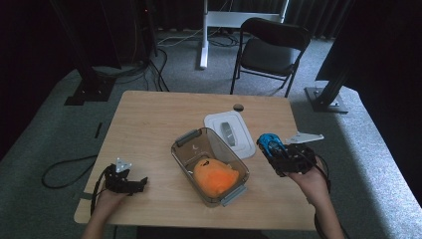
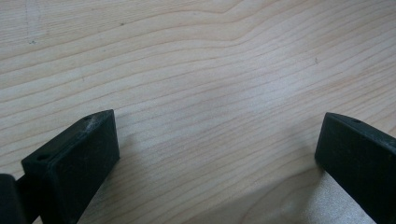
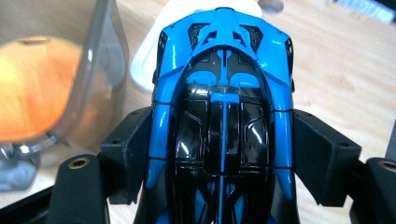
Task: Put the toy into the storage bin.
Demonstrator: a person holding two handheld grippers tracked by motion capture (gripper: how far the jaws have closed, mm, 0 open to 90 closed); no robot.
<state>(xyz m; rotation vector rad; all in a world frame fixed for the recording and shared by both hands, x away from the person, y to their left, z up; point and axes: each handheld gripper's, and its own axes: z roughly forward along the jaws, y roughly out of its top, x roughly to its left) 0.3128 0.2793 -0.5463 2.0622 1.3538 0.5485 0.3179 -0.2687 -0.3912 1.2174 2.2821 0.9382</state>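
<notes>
The right gripper (image 1: 271,149) is clamped on a glossy blue and black toy sports car (image 3: 224,116), one black pad pressed against each flank of the car's body. In the right gripper view the car points away from the camera, its nose reaching over the white lid. In the high view the car (image 1: 270,143) is held above the wooden table top (image 1: 149,129), just beside the right edge of the clear tub and the near right corner of the lid.

The left gripper (image 1: 142,182) sits low at the near left part of the table, well apart from the tub. Its jaws stand wide apart with bare wood grain (image 2: 210,93) between them; they hold nothing, and I cannot tell whether they touch the wood.

Between the two grippers stands a clear rectangular plastic storage tub with grey clip handles (image 1: 185,138) at both ends, its top open. Inside it lies a soft rounded orange toy (image 1: 215,177), towards the near end. Through the tub wall (image 3: 100,70) in the right gripper view the orange shape shows blurred.

Behind the tub, touching or almost touching its far right corner, a white rectangular plastic lid (image 1: 215,122) lies flat on the table with a grey strip at its middle.

No lettering can be read on the car, the tub or the lid.
</notes>
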